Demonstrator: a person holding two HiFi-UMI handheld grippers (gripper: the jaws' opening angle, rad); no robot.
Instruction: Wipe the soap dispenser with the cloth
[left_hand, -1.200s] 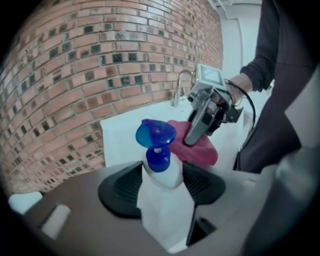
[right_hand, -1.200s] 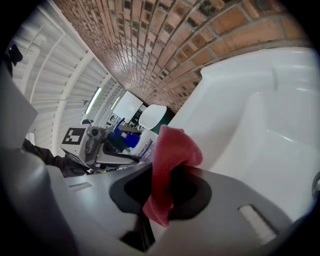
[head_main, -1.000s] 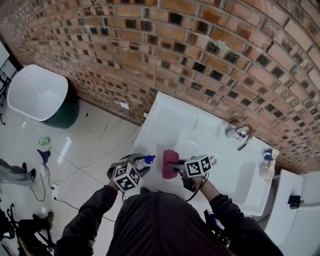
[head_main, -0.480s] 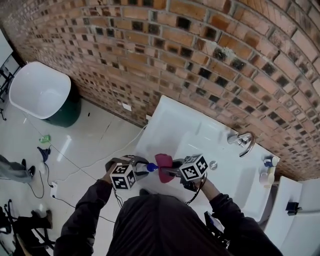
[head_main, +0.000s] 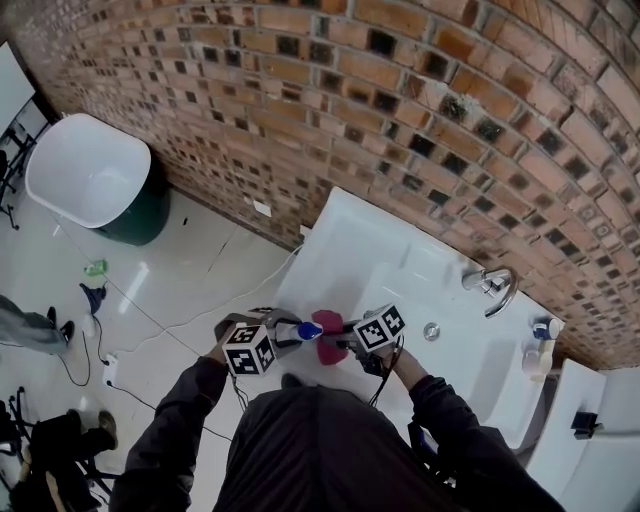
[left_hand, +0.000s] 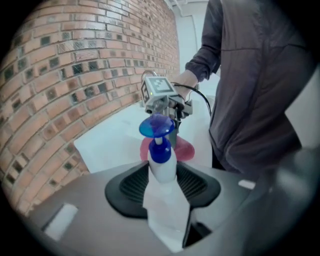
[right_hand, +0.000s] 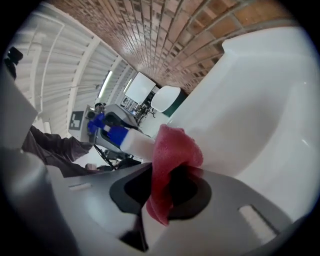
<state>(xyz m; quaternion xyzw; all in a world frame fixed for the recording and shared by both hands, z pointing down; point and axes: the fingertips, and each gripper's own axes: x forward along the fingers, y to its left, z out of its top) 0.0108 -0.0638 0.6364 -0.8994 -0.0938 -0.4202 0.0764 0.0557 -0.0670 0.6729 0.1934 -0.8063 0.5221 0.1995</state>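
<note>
Left gripper (head_main: 282, 336): jaws, just closing, grip the soap dispenser (left_hand: 162, 169).
Right gripper (head_main: 347, 345): jaws clamp the red cloth (right_hand: 169, 152) at the dispenser's white body.
Setting: white sink (head_main: 400, 262).

**Item count.** Two grippers are shown: the left gripper (left_hand: 162, 187) and the right gripper (right_hand: 167, 192). One soap dispenser (left_hand: 161, 160) with a blue pump and one red cloth (right_hand: 172, 155) are counted. One white sink (head_main: 400, 265) is recorded, fitted with one tap (head_main: 492, 285) and one drain (head_main: 431, 331). Two small bottles (head_main: 541, 328) are counted at its far corner. One white tub (head_main: 85, 180) is noted on the floor (head_main: 150, 290).
</note>
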